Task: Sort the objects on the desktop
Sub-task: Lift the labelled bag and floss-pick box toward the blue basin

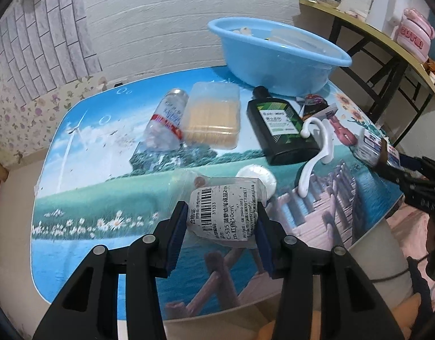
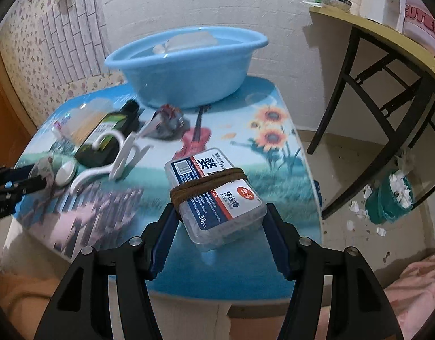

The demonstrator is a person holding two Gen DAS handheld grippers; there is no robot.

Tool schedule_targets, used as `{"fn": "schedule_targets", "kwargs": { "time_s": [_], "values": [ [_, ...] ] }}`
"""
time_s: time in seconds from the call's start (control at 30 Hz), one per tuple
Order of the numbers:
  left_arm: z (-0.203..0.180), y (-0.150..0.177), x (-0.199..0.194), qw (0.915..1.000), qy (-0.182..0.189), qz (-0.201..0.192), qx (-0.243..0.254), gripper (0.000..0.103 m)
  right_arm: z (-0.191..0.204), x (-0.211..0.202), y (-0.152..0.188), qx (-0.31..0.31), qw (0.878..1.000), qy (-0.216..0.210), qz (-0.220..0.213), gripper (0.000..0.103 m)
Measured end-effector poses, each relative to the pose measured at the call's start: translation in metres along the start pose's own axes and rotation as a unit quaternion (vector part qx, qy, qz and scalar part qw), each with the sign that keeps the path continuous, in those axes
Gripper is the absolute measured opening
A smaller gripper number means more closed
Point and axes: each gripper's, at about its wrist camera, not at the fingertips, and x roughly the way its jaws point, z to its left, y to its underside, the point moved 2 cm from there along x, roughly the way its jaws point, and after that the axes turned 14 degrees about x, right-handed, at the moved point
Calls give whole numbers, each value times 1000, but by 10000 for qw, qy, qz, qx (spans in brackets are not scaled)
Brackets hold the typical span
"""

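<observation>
**Both grippers loaded over a cluttered table**

Left wrist: the left gripper point(image 1: 221, 226) clamps a labelled packet point(image 1: 223, 212). Beyond lie a white disc point(image 1: 260, 174), hook point(image 1: 316, 155), black bottle point(image 1: 282, 130), swab box point(image 1: 211, 116) and basin point(image 1: 277, 56).

Right wrist: the right gripper point(image 2: 221, 235) grips a floss box point(image 2: 217, 198) above the table point(image 2: 274, 170) edge.

- Clear bag w/ white label point(image 1: 226, 212), in left gripper point(image 1: 221, 226): barcode, "合格证", "31333", "C-535", "50cm"; rest too small to read.
- Clear plastic box point(image 2: 217, 198) w/ brown band, in right gripper point(image 2: 221, 226): "牙线棒", "50 pcs", red oval "细滑", barcode, big white chars part hidden by band, "...TICK" on red strip.
- Pink jar point(image 1: 414, 38) on side shelf: "CUTE!".
- Dark bottle point(image 1: 279, 126) on desk: white-green label, print blurred, unreadable.
- Clear water bottle point(image 1: 166, 121): red-band label, unreadable.
</observation>
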Motion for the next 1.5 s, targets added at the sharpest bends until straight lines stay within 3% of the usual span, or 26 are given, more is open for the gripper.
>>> {"fn": "schedule_targets", "kwargs": {
  "time_s": [0.17,0.63,0.83,0.9,0.93,1.03,1.2,1.5],
  "values": [
    [3,6,-1,10000,-1,30,-46,46,5,-5,9,-68,10000,-1,58,56],
    [1,8,20,9997,37,231,6,76,10,7,10,-165,9998,-35,140,62],
    [0,6,24,9998,-29,193,63,83,14,16,5,-228,9996,-108,131,68],
    [1,6,24,9998,-24,165,62,79,14,17,3,-202,9996,-157,105,68],
    [0,5,22,9999,-20,105,91,64,13,16,2,-178,9997,-172,84,67],
    [0,2,16,9998,-25,-30,173,51,11,12,-2,-79,9998,-207,-6,60],
    [4,-2,8,9998,-1,-146,126,45,14,0,-8,-99,9996,-240,-132,56],
    [9,-18,-17,9987,-68,-495,136,44,20,-20,-25,-93,9990,-205,-387,55]
  ]
}}
